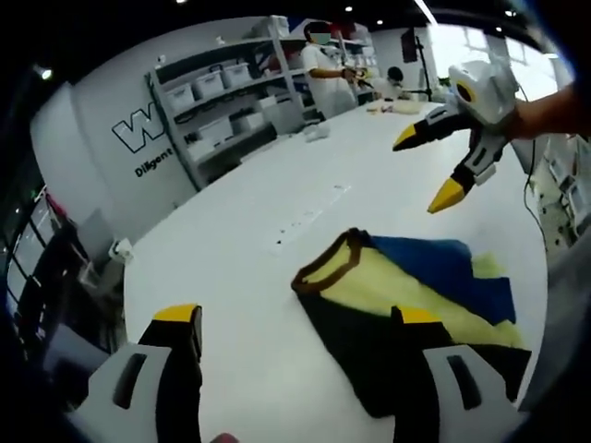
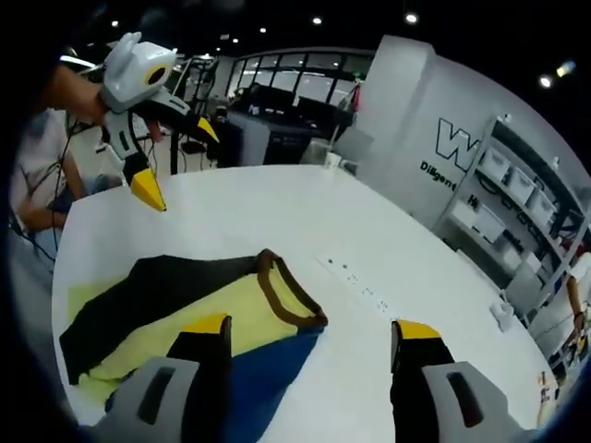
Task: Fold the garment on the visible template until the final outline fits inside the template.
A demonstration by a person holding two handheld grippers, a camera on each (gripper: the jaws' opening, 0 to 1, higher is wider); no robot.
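Left gripper view: left gripper [image 1: 300, 328] spread wide above white table [image 1: 240, 240], holding nothing; right jaw over folded garment [image 1: 406, 305], yellow, blue and black with brown collar, lying flat on table. Right gripper [image 1: 434, 166] raised above table, jaws parted, empty. Right gripper view: right gripper [image 2: 309, 337] spread, left jaw over garment [image 2: 185, 309]; left gripper [image 2: 175, 157] aloft, open.

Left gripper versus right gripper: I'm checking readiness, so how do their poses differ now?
In the left gripper view, the left gripper is low, with the garment beneath it, while the right gripper hangs higher, over bare table. Both stand open, holding nothing, with yellow tips.
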